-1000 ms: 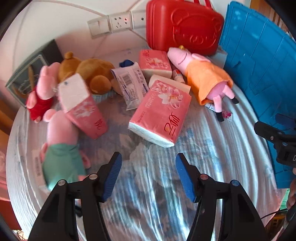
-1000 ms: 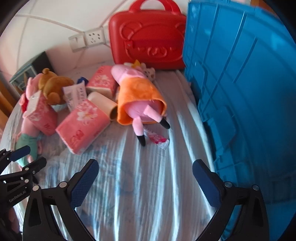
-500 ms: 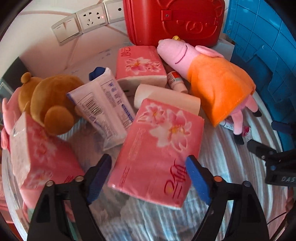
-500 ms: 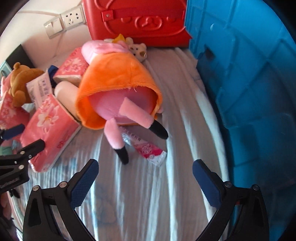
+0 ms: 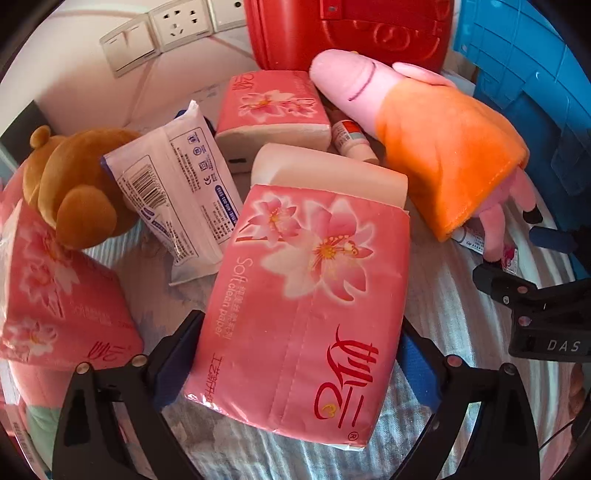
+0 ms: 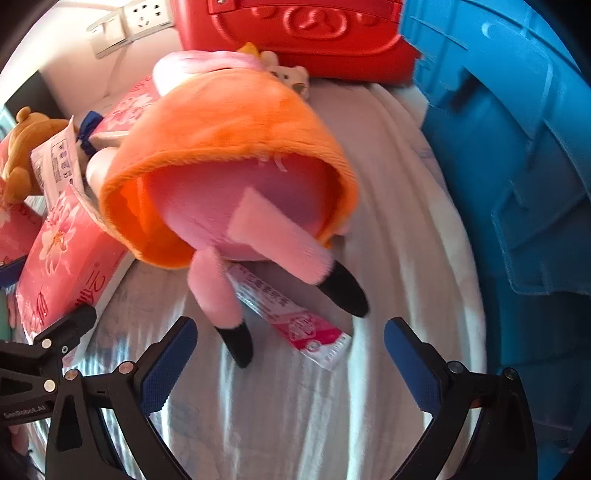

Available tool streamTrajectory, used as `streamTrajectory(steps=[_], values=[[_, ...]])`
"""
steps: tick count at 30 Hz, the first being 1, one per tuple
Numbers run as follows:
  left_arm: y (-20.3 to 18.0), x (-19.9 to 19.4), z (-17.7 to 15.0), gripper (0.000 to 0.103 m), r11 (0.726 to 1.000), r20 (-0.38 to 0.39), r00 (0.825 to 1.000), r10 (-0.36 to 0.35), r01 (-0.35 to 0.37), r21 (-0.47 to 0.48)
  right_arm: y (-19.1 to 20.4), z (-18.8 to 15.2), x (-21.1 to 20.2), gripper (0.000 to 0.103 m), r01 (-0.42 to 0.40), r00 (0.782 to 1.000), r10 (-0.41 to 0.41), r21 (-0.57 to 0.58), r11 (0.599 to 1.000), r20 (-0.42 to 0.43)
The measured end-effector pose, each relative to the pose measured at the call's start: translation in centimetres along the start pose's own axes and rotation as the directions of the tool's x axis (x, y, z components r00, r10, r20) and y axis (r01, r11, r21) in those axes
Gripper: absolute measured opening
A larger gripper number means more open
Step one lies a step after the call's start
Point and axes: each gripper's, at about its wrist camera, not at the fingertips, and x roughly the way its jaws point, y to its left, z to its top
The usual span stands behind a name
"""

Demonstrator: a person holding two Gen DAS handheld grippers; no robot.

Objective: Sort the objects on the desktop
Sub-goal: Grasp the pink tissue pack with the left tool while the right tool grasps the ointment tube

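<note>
A pink flower-print tissue pack (image 5: 306, 302) lies on the striped cloth, its near end between the fingers of my left gripper (image 5: 295, 365). The jaws are opening and the blue pads stand beside the pack's two long sides without pressing on it. A plush pig in an orange dress (image 6: 229, 147) lies feet toward my right gripper (image 6: 291, 354), which is wide open. Its black-tipped legs and a pink sachet (image 6: 295, 321) under them reach just in front of the right fingertips. Nothing is gripped.
A red case (image 5: 351, 29) and wall sockets (image 5: 177, 22) stand at the back, a blue crate (image 6: 517, 147) on the right. A brown teddy (image 5: 74, 184), a white wipes pack (image 5: 177, 195), two more tissue packs (image 5: 273, 107) and a white roll (image 5: 332, 173) crowd around.
Both grippers have come down and forward. The left jaws have widened and now straddle the tissue pack's near end. The right gripper has closed in on the pig's legs and the sachet.
</note>
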Motion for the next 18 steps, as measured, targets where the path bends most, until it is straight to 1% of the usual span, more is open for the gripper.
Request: streamTrajectory(steps=[2, 3, 4, 5, 7, 8, 10, 11, 12, 14, 16, 18], values=[[0.2, -0.2, -0.5, 0.097, 1.0, -0.003, 1.0, 0.014, -0.014, -0.016, 0.4, 0.0, 0.3, 0.102, -0.016, 1.0, 0.016, -0.015, 1.0, 0.002], [0.5, -0.4, -1.0, 0.097, 0.999, -0.005, 1.0, 0.019, -0.02, -0.032, 0.4, 0.0, 0.6, 0.1, -0.026, 1.0, 0.026, -0.015, 1.0, -0.004], [0.7, -0.6, -1.3, 0.097, 0.999, -0.007, 1.0, 0.022, -0.022, -0.045, 0.4, -0.1, 1.0, 0.09, -0.039, 0.999, 0.039, -0.009, 0.999, -0.021], [0.9, -0.8, -1.8, 0.097, 0.998, -0.009, 1.0, 0.025, -0.026, -0.06, 0.4, -0.2, 1.3, 0.085, -0.041, 0.999, 0.041, -0.001, 0.999, -0.033], [1.4, -1.2, -2.6, 0.098, 0.996, -0.006, 1.0, 0.031, -0.031, -0.084, 0.6, -0.6, 1.0, 0.077, -0.031, 0.999, 0.031, -0.016, 0.999, -0.02], [1.5, -1.3, -2.9, 0.098, 0.996, -0.003, 0.999, 0.032, -0.032, -0.089, 0.7, -0.8, 0.9, 0.073, -0.028, 0.999, 0.028, 0.0, 1.0, -0.017], [1.7, -1.2, -3.1, 0.098, 0.995, -0.006, 0.999, 0.033, -0.033, -0.094, 0.8, -1.0, 0.8, 0.073, -0.036, 0.999, 0.036, -0.009, 0.999, -0.012], [1.7, -0.9, -3.1, 0.098, 0.995, -0.018, 0.999, 0.033, -0.034, -0.094, 0.8, -1.0, 0.8, 0.075, -0.037, 0.999, 0.037, -0.01, 0.999, -0.01], [1.7, -0.5, -3.0, 0.098, 0.995, -0.033, 0.999, 0.036, -0.039, -0.092, 0.7, -0.9, 0.9, 0.077, -0.041, 0.999, 0.041, -0.011, 0.999, -0.009], [1.8, 0.0, -3.1, 0.098, 0.995, -0.045, 0.998, 0.033, -0.038, -0.095, 0.6, -0.7, 1.1, 0.089, -0.068, 0.998, 0.068, -0.002, 0.998, 0.0], [2.1, 0.6, -3.3, 0.099, 0.993, -0.064, 0.998, 0.021, -0.028, -0.111, 0.8, -0.5, 1.4, 0.09, -0.05, 0.999, 0.05, -0.011, 0.999, 0.011], [2.7, 0.6, -3.4, 0.099, 0.99, -0.055, 0.998, -0.01, 0.002, -0.142, 0.9, -0.4, 1.7, 0.088, -0.024, 0.999, 0.024, -0.023, 0.999, 0.023]])
